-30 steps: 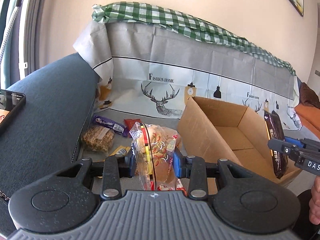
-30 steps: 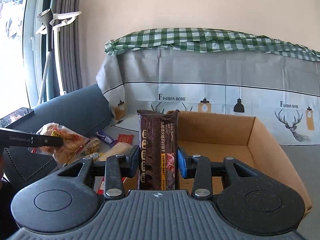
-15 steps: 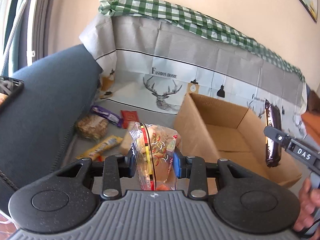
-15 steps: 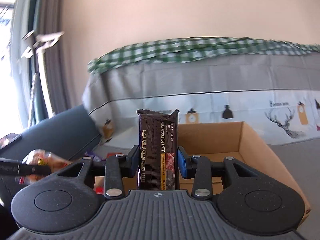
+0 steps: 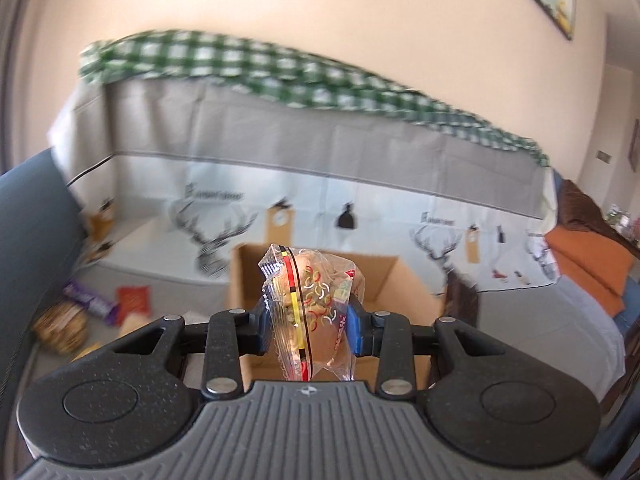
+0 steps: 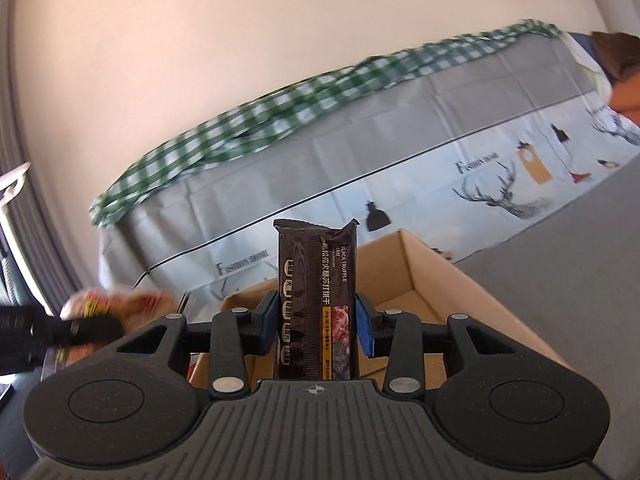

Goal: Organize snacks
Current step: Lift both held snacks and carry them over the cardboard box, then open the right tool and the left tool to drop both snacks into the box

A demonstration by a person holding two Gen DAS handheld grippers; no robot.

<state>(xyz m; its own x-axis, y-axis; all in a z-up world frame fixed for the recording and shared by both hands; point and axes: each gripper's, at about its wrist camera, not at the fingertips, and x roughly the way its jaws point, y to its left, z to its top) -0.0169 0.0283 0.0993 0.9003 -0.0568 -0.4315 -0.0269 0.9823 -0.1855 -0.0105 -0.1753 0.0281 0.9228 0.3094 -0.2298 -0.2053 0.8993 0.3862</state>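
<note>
My left gripper (image 5: 307, 330) is shut on a clear bag of bread (image 5: 310, 312) with red and yellow print, held upright in front of the open cardboard box (image 5: 396, 276). My right gripper (image 6: 318, 326) is shut on a dark brown cracker pack (image 6: 316, 304), which stands upright over the near edge of the same box (image 6: 436, 272). The right wrist view is tilted. In it the left gripper (image 6: 60, 330) with the blurred bread bag (image 6: 108, 300) shows at the far left. At the box's right side in the left wrist view, a dark blurred shape may be the cracker pack.
Several loose snacks lie on the grey sofa seat at the left: a purple wrapper (image 5: 86, 300), a red packet (image 5: 134, 298) and a round brown snack (image 5: 60, 326). A deer-print cover (image 5: 280, 184) with a green checked cloth (image 5: 280, 76) drapes the backrest. Orange cushions (image 5: 588, 264) sit at the right.
The left gripper has swung right and up with the bread bag, so the box is now straight ahead. The right gripper has rolled, tilting its view, and still holds the cracker pack.
</note>
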